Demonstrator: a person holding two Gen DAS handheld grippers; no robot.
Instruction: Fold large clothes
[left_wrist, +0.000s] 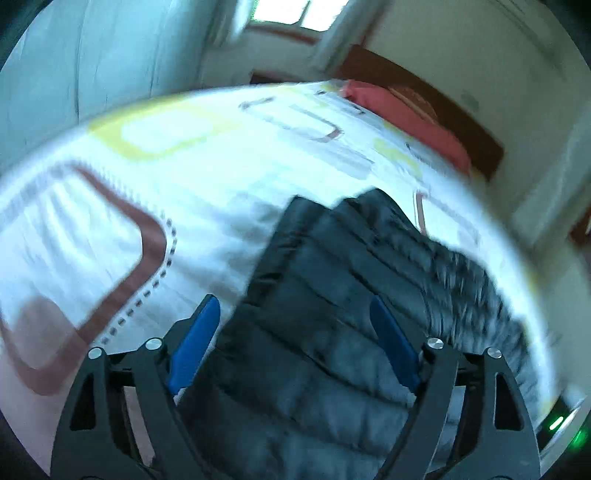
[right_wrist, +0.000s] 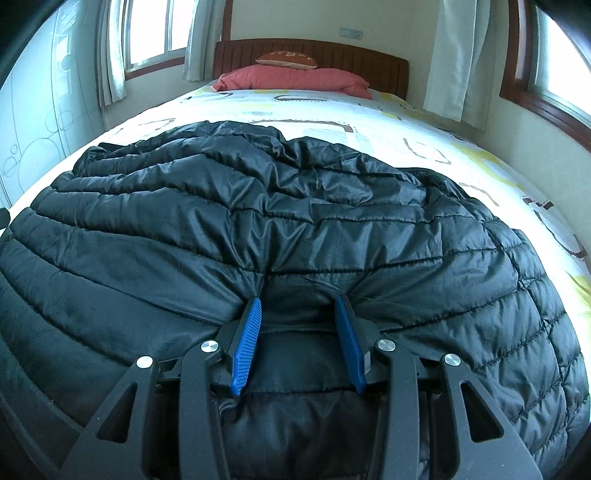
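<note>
A black quilted puffer jacket lies spread over the near half of the bed, crumpled at its far edge. My right gripper is shut on a bunched fold of it at the near edge, and the fabric puckers between the blue pads. The left wrist view is blurred and tilted. There my left gripper stands wide open over one part of the jacket, which runs between the fingers without being pinched. The left blue pad hangs over bare sheet.
The bed sheet is white with yellow and brown shapes. A red pillow and a small cushion lie against the brown headboard. Curtained windows stand right and left, and a pale wardrobe stands on the left.
</note>
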